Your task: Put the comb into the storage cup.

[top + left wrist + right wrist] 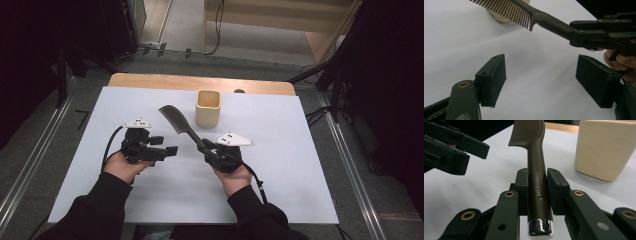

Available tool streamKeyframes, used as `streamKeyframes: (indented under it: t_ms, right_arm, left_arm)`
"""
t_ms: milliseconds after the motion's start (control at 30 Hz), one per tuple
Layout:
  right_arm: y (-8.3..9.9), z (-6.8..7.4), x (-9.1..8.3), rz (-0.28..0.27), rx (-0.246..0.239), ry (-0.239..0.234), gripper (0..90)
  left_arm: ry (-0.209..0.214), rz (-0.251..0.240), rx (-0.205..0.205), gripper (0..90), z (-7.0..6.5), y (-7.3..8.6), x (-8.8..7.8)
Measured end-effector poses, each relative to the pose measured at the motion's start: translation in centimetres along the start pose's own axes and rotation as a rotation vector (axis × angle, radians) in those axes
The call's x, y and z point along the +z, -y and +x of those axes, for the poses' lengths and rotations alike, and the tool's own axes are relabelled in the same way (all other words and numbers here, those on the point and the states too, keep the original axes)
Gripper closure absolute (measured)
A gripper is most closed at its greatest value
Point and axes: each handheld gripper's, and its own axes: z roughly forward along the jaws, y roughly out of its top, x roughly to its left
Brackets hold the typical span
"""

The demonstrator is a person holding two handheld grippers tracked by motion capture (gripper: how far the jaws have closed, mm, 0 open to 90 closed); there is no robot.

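The dark brown comb is held up off the white surface, its handle clamped between the two pads of the right claw. In the right gripper view the handle runs straight up between the jaws, with the lettering "Creative Art" along it and a shiny metal cap at its near end, just behind the pads. The toothed end reaches away from the claw and ends just left of the cream cup, which stands upright on the surface at its far side; whether comb and cup touch cannot be told. From the left gripper view the comb's teeth point downward, and the cup shows behind them. The left claw sits well to the left of the cup and nearer the person, its jaws spread wide with nothing between them but bare surface, aimed toward the right claw. Each claw is carried in one of the person's hands, with dark sleeves coming in from the near edge of the surface.
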Motion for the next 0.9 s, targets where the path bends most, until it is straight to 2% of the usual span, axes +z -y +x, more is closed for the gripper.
streamKeyframes:
  t_ms: [233,467,667,900]
  right_arm:
    - [0.3,0.4,0.7,-0.034,0.017,0.005,70.3]
    - [0.4,0.5,1.2,-0.045,0.036,-0.008,70.3]
    - [0.4,0.7,1.5,-0.044,0.047,0.000,70.3]
    - [0.5,0.8,1.7,-0.044,0.038,0.002,70.3]
  left_arm:
    - [0.005,-0.012,-0.047,25.0,0.5,-0.6,-0.1]
    - [-0.002,-0.020,-0.052,25.0,0.9,-0.8,0.0]
    - [-0.010,-0.020,-0.060,25.0,1.1,-1.1,0.3]
    - [-0.012,-0.018,-0.084,25.1,1.2,-1.5,0.4]
